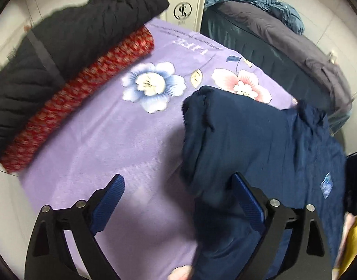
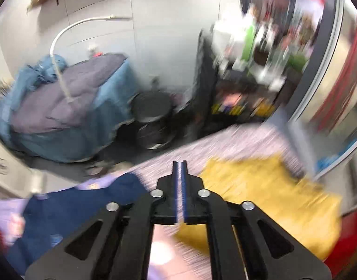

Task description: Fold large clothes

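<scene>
A navy blue garment [image 1: 260, 144] lies partly folded on the purple floral sheet [image 1: 122, 140], at the right. My left gripper [image 1: 178, 196] is open; its right finger [image 1: 248, 205] rests against the garment's near fold, its left finger [image 1: 108, 205] is over bare sheet. In the blurred right wrist view my right gripper [image 2: 180, 170] is shut with nothing seen between its pads, held above the sheet's edge. The navy garment [image 2: 68, 212] lies to its lower left and a yellow garment [image 2: 267, 198] to its right.
A folded black knit [image 1: 61, 53] and a red patterned knit [image 1: 85, 93] are stacked at the sheet's left. A white appliance [image 1: 185, 2] stands behind. A table draped in blue and grey cloth [image 1: 283, 39] is at back right. A black stool [image 2: 152, 116] and a shelf [image 2: 248, 74] stand on the floor.
</scene>
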A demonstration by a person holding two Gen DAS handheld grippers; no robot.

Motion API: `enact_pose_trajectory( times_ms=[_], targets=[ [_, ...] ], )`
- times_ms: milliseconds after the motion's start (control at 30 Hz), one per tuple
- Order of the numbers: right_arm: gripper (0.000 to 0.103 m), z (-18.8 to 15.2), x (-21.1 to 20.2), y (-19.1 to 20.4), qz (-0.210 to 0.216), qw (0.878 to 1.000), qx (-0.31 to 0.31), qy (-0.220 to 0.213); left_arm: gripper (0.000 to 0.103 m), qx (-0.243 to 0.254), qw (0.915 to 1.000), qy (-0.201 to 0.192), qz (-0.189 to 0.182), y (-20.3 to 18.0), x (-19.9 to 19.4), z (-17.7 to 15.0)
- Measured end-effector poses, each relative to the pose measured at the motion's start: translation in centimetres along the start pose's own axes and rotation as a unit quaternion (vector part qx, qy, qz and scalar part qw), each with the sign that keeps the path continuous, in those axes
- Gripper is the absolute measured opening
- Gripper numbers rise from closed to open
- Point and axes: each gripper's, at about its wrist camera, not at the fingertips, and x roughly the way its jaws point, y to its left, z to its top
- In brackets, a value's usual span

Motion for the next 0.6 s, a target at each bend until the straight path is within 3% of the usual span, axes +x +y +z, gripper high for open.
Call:
enact_pose_trajectory(
  times_ms=[33,67,167,233,300,400,467,533,600],
  targets=[
    [0.056,-1.5,0.5,1.0,0.010,1.000,-0.023,0.012,0.091,-0.006,1.0000,0.005,-0.005,0.1,0.6,0.3],
    [0.079,-2.5,0.7,1.8,0.013,0.999,-0.040,0.013,0.091,-0.015,0.9996,0.012,-0.021,0.0,1.4,0.6],
    [0.080,-7.6,1.4,4.6,0.052,0.995,-0.076,0.035,0.083,-0.036,0.9972,0.015,-0.064,-0.6,2.6,1.1],
    [0.080,-10.2,2.8,6.3,0.082,0.992,-0.069,0.065,0.043,-0.051,0.9947,0.023,-0.086,-1.1,3.2,1.4],
    [0.080,-12.6,4.6,6.8,0.134,0.984,-0.039,0.109,0.018,-0.069,0.9916,0.044,-0.100,-1.6,4.0,1.4],
    [0.080,-15.1,7.0,7.2,0.174,0.973,0.005,0.154,0.011,-0.056,0.9936,0.030,-0.093,-2.2,2.7,1.6],
    [0.080,-16.2,8.0,7.1,0.197,0.964,0.044,0.172,0.010,-0.039,0.9967,-0.002,-0.072,-1.6,0.3,1.9],
    [0.080,-16.4,8.9,6.6,0.217,0.956,0.084,0.179,0.010,-0.035,0.9979,-0.037,-0.039,0.0,-2.5,2.4],
    [0.080,-16.3,10.1,5.9,0.233,0.946,0.125,0.186,0.010,-0.030,0.9956,-0.083,0.032,2.7,-5.8,3.0]
  ],
)
